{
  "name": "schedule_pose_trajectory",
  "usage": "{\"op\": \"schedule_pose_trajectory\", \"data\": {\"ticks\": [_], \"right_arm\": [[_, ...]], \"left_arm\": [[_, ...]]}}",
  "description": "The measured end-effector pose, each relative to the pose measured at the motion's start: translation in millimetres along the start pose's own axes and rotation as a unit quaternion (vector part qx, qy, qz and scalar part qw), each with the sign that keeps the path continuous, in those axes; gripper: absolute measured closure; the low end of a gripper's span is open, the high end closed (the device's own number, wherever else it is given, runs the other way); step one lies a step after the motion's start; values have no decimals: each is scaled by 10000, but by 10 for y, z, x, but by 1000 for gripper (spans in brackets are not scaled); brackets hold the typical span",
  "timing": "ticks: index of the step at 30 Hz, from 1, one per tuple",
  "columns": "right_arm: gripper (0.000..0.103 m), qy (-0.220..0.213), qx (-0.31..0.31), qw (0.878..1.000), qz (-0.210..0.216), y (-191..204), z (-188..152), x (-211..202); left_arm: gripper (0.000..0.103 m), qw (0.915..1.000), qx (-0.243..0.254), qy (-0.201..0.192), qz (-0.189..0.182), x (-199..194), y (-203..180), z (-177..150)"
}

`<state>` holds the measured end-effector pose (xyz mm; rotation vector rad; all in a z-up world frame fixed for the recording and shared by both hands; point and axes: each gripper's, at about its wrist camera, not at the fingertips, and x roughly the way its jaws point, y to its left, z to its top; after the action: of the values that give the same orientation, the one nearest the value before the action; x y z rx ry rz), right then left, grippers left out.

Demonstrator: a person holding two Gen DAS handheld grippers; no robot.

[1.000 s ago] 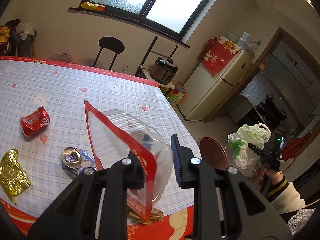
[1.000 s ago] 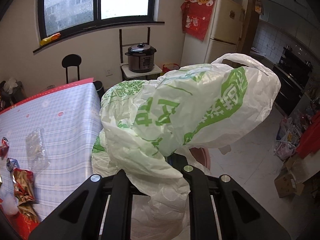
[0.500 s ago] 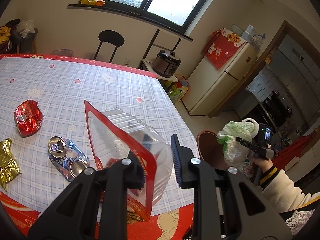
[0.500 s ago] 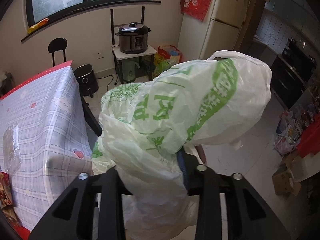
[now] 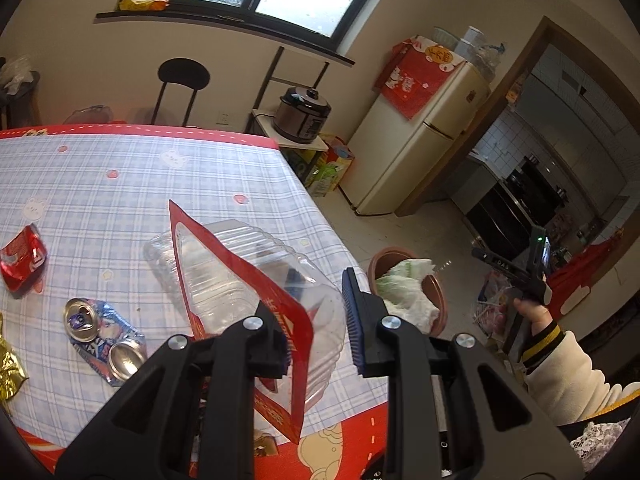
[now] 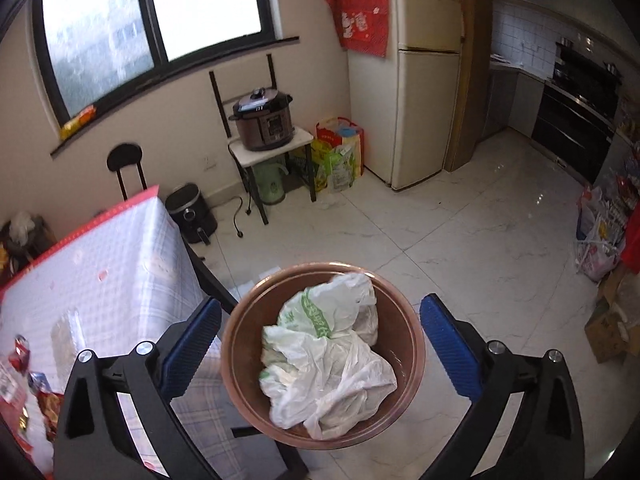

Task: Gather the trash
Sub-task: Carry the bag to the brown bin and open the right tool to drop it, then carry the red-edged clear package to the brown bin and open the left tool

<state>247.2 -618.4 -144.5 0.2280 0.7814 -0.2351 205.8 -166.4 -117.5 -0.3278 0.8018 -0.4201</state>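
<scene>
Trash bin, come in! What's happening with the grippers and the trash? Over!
Right gripper opening, empty, above bin. White-green bag in bin. Left gripper clamps clear plastic package. Nothing blocking bin.

My left gripper holds a clear tray with red card. Cans lie on the table.

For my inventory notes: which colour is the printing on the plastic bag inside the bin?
Green on white; the plastic bag shows best in the right wrist view.

My kitchen: daylit window above the cooker stand; fridge right of it, marble floor below.
</scene>
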Motion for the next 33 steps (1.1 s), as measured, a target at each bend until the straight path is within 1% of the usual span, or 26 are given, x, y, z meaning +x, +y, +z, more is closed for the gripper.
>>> {"op": "schedule_pose_trajectory", "data": {"ticks": [3,5,9,12,14,16,18,19,20,21,22,23,25,26,27,29,33], "right_arm": [[5,-159,195,9997,-29,-96,-42,-175],[5,-182,287,9994,-33,-172,-84,-269],[5,-183,415,9990,-20,-325,-215,-446],[5,-165,515,9985,-56,-478,-305,-561],[5,-164,601,9980,-103,-591,-361,-641],[5,-196,705,9972,-161,-710,-431,-715],[5,-230,808,9963,-201,-827,-499,-790],[5,-246,864,9957,-230,-879,-536,-827],[5,-254,902,9953,-259,-913,-572,-855],[5,-255,940,9948,-298,-959,-604,-884],[5,-246,971,9944,-326,-1007,-629,-908],[5,-232,996,9942,-337,-1056,-650,-931],[5,-214,1054,9935,-358,-1100,-706,-954],[5,-211,1082,9933,-357,-1113,-730,-959],[5,-205,1112,9930,-348,-1118,-757,-964],[5,-182,1170,9925,-293,-1114,-815,-968],[5,-80,1147,9933,-138,-1012,-871,-923]], "left_arm": [[78,9997,123,125,-164,143,-111,38],[78,9990,258,232,-288,274,-233,70],[78,9949,626,483,-630,615,-603,158],[78,9888,945,702,-916,941,-980,211],[78,9826,1169,877,-1149,1216,-1278,248],[78,9768,1372,1010,-1297,1473,-1570,290],[78,9717,1538,1054,-1447,1707,-1861,341],[77,9687,1651,1005,-1556,1835,-2044,387],[67,9671,1746,970,-1575,1915,-2162,412],[38,9649,1838,1003,-1585,2016,-2285,435],[26,9628,1876,1114,-1592,2122,-2385,440],[20,9623,1907,1197,-1527,2217,-2472,437],[19,9612,2012,1259,-1408,2300,-2539,406],[18,9622,2024,1280,-1301,2309,-2519,383],[17,9632,1977,1294,-1278,2295,-2476,372],[15,9663,1762,1338,-1318,2232,-2299,354],[14,9757,1531,1190,-1017,1984,-1931,388]]}}
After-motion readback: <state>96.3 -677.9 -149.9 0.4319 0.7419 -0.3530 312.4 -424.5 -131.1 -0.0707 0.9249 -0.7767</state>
